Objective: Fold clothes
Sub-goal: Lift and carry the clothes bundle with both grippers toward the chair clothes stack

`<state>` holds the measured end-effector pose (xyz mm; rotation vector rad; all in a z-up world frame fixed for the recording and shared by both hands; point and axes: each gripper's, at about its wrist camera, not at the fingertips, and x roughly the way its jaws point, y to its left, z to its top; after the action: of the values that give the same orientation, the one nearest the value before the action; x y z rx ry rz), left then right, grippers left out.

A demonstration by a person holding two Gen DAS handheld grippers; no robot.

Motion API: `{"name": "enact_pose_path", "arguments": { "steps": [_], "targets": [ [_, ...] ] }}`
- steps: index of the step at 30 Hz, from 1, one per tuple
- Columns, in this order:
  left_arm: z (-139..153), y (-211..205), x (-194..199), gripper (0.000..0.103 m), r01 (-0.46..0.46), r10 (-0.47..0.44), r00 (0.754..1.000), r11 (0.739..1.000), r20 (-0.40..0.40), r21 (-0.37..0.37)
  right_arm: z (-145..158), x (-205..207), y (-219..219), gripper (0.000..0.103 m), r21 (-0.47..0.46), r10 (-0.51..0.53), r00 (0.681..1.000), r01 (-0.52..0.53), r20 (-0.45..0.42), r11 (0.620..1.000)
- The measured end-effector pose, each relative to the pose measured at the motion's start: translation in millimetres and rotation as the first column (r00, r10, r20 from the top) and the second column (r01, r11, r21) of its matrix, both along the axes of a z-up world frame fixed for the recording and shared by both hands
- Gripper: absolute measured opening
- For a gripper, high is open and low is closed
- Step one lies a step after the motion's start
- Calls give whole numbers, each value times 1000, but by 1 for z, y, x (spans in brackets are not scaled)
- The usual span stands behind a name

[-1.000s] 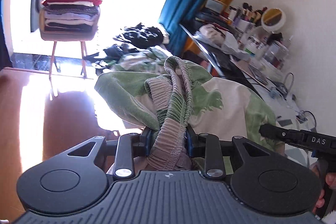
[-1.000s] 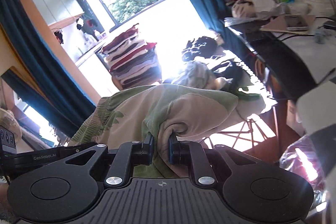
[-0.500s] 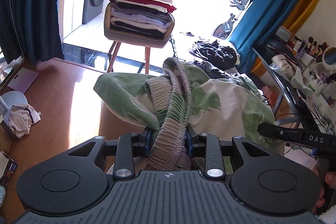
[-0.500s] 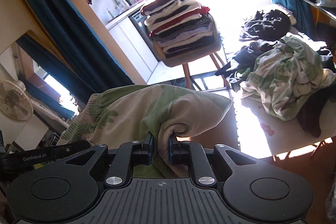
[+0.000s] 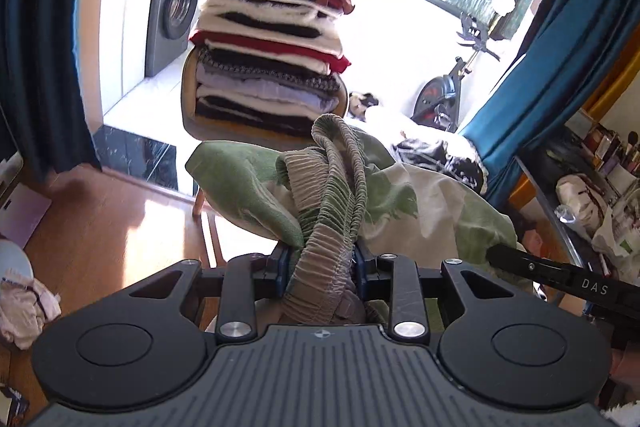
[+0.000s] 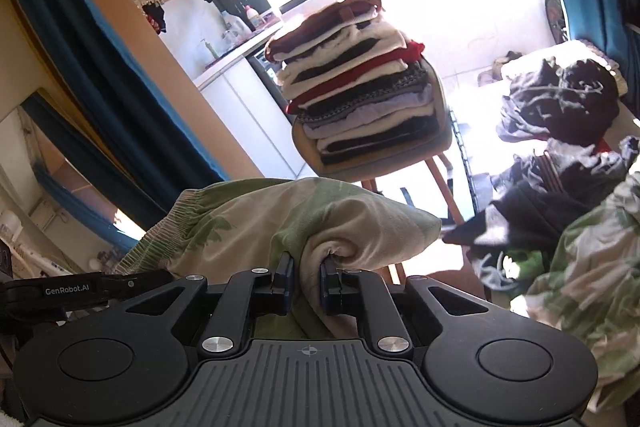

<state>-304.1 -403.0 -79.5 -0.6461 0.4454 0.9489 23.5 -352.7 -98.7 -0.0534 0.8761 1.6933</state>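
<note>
A folded green and cream patterned garment (image 5: 420,199) with a gathered elastic waistband (image 5: 332,211) hangs in the air between both grippers. My left gripper (image 5: 320,259) is shut on the bunched waistband. My right gripper (image 6: 307,267) is shut on a folded cream edge of the same garment (image 6: 320,223). Straight ahead a chair (image 5: 192,107) carries a tall stack of folded clothes (image 5: 272,51), which in the right wrist view (image 6: 352,83) leans to the right. The right gripper's arm (image 5: 560,277) shows at the lower right of the left wrist view.
A heap of unfolded dark and green clothes (image 6: 560,155) lies on a table at the right. A washing machine (image 5: 172,11) stands behind the chair. Blue curtains (image 5: 552,47) frame the bright balcony. A cluttered shelf (image 5: 600,187) lines the right wall, with wooden floor (image 5: 100,227) below.
Both grippers have swung across the room with the garment, from the cluttered desk side toward the chair. The stack of folded clothes is now nearer and centred. The grips are unchanged.
</note>
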Motion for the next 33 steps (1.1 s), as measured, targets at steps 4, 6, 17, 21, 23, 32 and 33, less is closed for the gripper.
{"name": "enact_pose_path", "arguments": {
  "steps": [4,6,17,21,23,32,33],
  "targets": [
    [-1,60,10,30,-13,13,1000,999,22,29,17,13,79,11,26,19,1000,-19,16,999],
    [-8,93,13,30,-22,22,999,999,25,24,18,14,116,11,21,23,999,-23,22,1000],
    [-27,327,1,29,81,-81,995,997,61,9,6,-19,308,11,-30,-93,990,97,102,995],
    [6,418,-7,29,135,-142,988,986,64,98,31,-38,385,11,14,-157,986,156,64,988],
    [19,458,-7,29,149,-160,984,981,76,125,48,-47,422,11,69,-186,981,182,60,981],
    [81,617,25,29,156,-191,973,958,131,239,109,-33,577,11,221,-212,974,189,85,957],
    [86,631,31,29,148,-185,974,956,131,252,118,-25,595,11,253,-207,974,178,90,951]
  ]
}}
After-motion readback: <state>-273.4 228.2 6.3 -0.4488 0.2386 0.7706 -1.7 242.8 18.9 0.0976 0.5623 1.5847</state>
